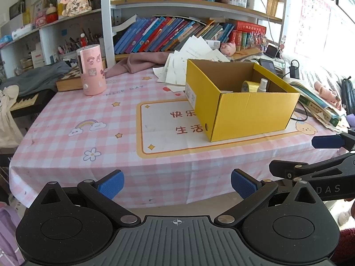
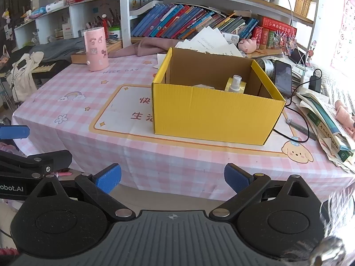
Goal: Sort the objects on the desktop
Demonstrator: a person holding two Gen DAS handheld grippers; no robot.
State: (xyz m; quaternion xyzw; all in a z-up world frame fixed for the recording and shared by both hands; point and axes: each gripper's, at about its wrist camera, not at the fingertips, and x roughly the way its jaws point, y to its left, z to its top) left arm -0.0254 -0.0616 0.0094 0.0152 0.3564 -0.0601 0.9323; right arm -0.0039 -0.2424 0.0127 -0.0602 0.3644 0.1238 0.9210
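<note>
Cardboard box (image 2: 213,115), yellow and corrugated, holds spray bottle (image 2: 235,83); both jaws released.

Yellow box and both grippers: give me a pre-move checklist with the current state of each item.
1. Left gripper open and empty: ok.
2. Right gripper open and empty: ok.
3. Yellow box upright, top open: ok.
4. Spray bottle and tape roll inside the box: ok.
5. Both grippers back from the tablecloth edge, touching nothing: ok.
6. Whether the pink cylinder is to be sorted: cannot tell.
</note>
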